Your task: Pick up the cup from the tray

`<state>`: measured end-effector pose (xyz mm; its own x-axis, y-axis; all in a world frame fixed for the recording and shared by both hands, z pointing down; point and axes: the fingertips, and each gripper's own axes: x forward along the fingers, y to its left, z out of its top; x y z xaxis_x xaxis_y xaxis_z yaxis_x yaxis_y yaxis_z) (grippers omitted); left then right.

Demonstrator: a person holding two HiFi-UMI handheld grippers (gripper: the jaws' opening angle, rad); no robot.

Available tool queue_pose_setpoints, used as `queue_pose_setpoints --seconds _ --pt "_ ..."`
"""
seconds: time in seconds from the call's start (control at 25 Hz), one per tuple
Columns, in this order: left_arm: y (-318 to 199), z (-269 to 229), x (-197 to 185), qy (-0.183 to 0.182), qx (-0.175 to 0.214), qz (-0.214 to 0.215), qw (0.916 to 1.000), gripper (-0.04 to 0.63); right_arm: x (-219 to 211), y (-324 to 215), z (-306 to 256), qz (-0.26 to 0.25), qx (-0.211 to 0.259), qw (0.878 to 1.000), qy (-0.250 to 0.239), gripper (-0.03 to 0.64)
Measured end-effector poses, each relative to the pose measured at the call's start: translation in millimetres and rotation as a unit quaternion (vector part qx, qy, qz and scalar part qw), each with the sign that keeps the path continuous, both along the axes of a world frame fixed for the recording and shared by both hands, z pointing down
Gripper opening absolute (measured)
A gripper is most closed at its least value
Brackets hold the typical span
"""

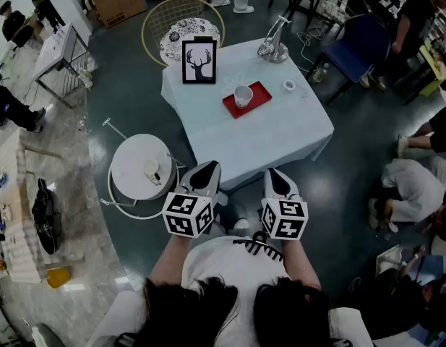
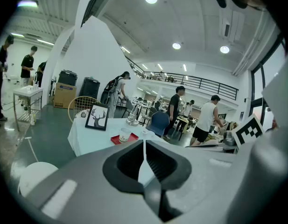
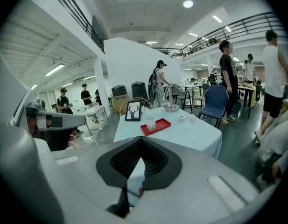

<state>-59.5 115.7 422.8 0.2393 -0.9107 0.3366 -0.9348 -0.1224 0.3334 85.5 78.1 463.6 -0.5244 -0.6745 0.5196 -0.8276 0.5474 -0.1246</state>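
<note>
Cup [image 1: 243, 95]: probably light, stiff, breakable.
Hold: its sides, above tray [image 1: 261, 90].
Left gripper [image 1: 203, 176]: clenched, empty.
Right gripper [image 1: 279, 181]: clenched, empty.

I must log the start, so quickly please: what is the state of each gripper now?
Left gripper: closed, holding nothing.
Right gripper: closed, holding nothing.
</note>
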Motion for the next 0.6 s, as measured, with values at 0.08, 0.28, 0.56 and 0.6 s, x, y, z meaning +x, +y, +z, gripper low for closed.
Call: queue_pose_setpoints --seconds 0.08,0.28,0.56,0.6 --pt "0 1 -3 0.0 -0.001 -0.002 1.0 0.0 -4 -2 -2 0.002 -0.001 1.0 -0.006 0.023" --pt "-2 5 -8 -0.001 -0.009 -0.001 1.0 0.0 -5 -5 -3 0.014 -0.008 1.0 -0.016 0.023" --pt "-5 8 -13 -0.001 -0.009 -0.001 1.0 0.0 -7 -7 0 0.019 -0.005 1.0 -0.006 0.023" --pt "-5 9 -13 -0.001 -0.01 0.0 0.9999 0.0 -7 -7 0 0.02 -0.004 1.0 -0.004 0.023"
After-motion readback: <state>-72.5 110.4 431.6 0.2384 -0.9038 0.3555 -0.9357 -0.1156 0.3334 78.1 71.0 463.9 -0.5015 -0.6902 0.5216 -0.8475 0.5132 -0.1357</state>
